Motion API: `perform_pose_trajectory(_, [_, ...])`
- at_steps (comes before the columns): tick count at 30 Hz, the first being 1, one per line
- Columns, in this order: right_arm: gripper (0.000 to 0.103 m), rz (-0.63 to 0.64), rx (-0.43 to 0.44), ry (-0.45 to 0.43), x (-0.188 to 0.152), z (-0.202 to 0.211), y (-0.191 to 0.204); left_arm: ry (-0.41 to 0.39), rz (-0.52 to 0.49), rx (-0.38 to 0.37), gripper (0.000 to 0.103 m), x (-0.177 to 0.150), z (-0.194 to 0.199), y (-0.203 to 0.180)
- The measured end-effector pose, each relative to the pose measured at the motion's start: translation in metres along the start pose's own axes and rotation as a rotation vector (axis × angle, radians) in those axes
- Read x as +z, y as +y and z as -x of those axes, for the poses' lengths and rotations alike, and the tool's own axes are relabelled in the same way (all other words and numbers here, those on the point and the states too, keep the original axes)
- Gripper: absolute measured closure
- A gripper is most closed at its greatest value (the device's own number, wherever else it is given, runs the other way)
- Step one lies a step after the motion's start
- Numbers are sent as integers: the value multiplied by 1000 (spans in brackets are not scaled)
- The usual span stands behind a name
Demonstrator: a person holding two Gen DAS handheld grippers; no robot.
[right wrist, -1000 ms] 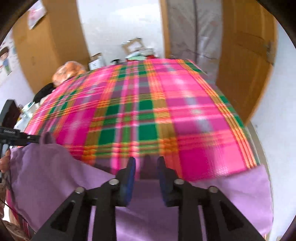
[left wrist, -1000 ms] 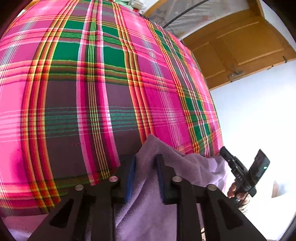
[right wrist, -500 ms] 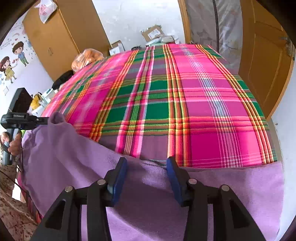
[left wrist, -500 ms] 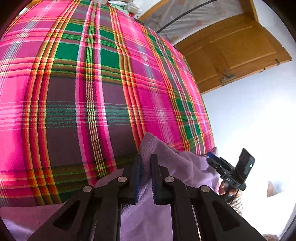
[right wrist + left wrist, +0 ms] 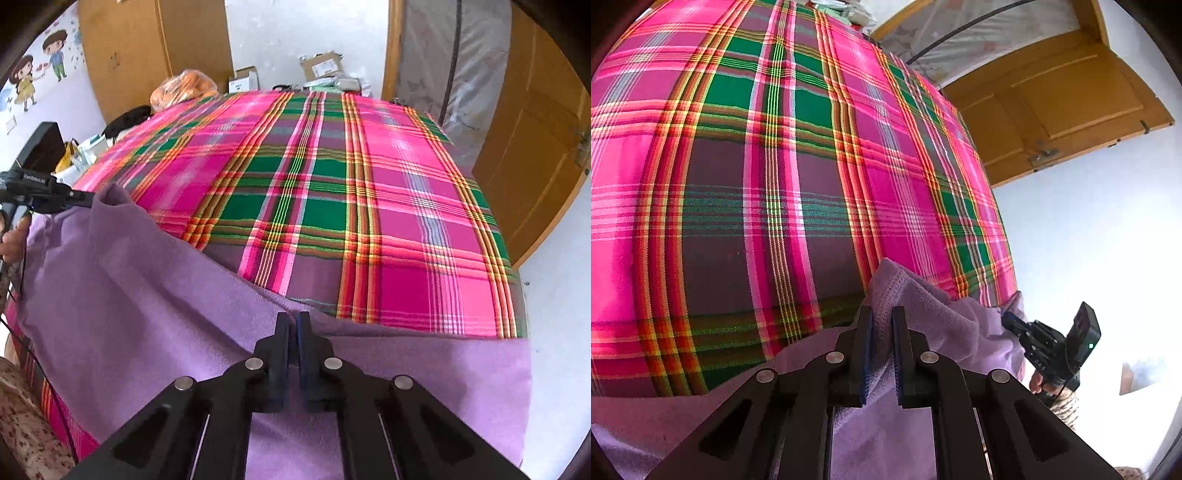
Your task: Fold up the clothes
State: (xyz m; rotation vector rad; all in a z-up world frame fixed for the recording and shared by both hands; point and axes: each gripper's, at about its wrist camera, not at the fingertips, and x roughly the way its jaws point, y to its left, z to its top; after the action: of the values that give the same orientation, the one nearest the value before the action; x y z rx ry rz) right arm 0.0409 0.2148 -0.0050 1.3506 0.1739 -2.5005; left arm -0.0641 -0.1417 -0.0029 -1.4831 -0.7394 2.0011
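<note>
A purple fleece cloth (image 5: 122,295) hangs over the near edge of a bed with a pink and green plaid cover (image 5: 332,192). My left gripper (image 5: 882,315) is shut on a raised corner of the purple cloth (image 5: 923,306). My right gripper (image 5: 294,321) is shut on the cloth's top edge near the middle. In the right wrist view the left gripper (image 5: 79,198) shows at the far left, pinching the lifted corner. In the left wrist view the right gripper (image 5: 1010,320) shows at the right, at the cloth's other edge, with a hand (image 5: 1038,382) on its handle.
The plaid cover (image 5: 775,184) fills most of the left wrist view. A wooden door (image 5: 535,155) stands to the right of the bed. A wooden wardrobe (image 5: 147,48), an orange bag (image 5: 184,88) and cardboard boxes (image 5: 321,66) sit beyond the far end.
Both grippers went from open to shut on the purple cloth, the left first, the right in the last half second. The cloth's left corner has risen.
</note>
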Motion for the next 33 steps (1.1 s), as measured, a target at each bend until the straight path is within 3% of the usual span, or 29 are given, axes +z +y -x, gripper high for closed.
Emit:
perform_pose_trajectory(8, [101,-132,91,-9,-14,25,-10,-11,17,-19,93,-2,2,3])
perform_pose_trajectory(12, [102,-155,89,79,-30,12,-13,-10,22,-20,93,-4,0,6])
perform_pose_trajectory(16, [101,-121,73,58,-20,20,-10,-13,23,-22,93,-4,2,6])
perform_pose_trajectory(19, [101,-72,133,-21,0,35,-4,-16,25,-24,93,-4,2,6])
perform_pose_trajectory(21, [97,-45,102,-53,16,32,-1,-17,29,-24,93,-4,2,7])
perform_pose_trajectory(23, [96,-31,33,-30,31,16,-1,-18,31,-27,93,-4,3,8])
perform_pose_trajectory(26, [96,-37,18,39,41,-15,-5,-19,35,-32,93,-5,3,8])
perform_pose_trajectory(29, [96,-45,43,97,40,-35,-10,-19,40,-32,93,-6,2,8])
perform_pose_trajectory(33, [93,-20,104,94,34,-22,-2,-13,39,-33,93,-6,1,10])
